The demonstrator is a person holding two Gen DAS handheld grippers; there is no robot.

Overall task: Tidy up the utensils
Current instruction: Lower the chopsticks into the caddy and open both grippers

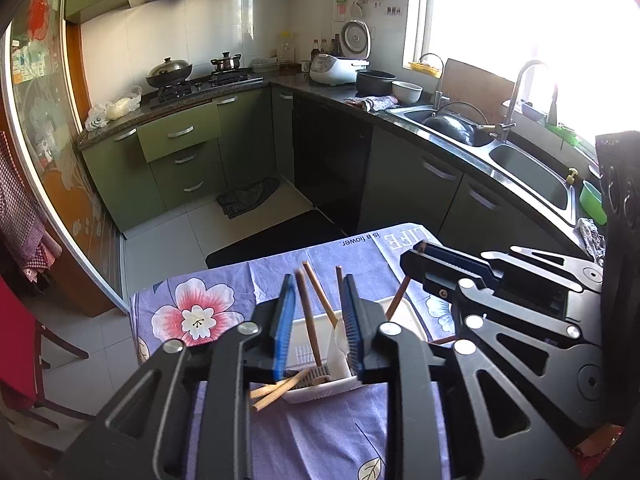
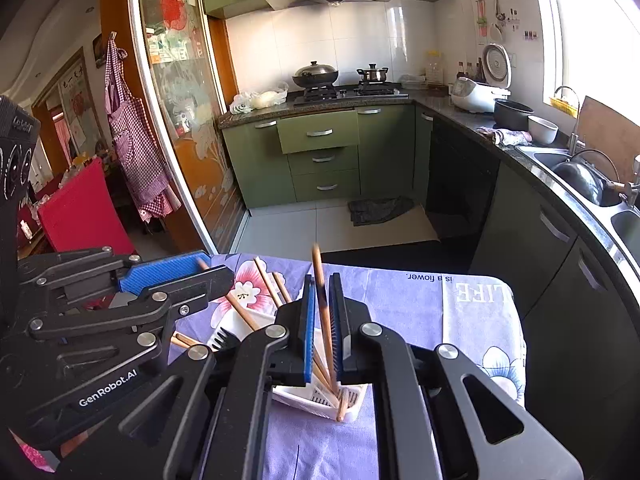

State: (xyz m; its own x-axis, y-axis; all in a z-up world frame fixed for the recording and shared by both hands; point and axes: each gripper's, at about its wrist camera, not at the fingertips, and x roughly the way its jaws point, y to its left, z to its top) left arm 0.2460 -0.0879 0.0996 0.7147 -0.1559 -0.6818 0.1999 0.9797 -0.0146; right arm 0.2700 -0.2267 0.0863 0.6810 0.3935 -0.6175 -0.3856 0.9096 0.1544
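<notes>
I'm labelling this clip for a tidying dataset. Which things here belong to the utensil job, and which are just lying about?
Job:
- chopsticks
- white basket
- spoon
- left gripper
- right gripper, holding a chopstick

Lying about:
- rice cooker
- wok
- apron
- floor cloth

The white basket is largely hidden behind the left gripper. The held chopstick's upper end is blurred. Whether the white shape inside is a spoon is unclear, perhaps.
</notes>
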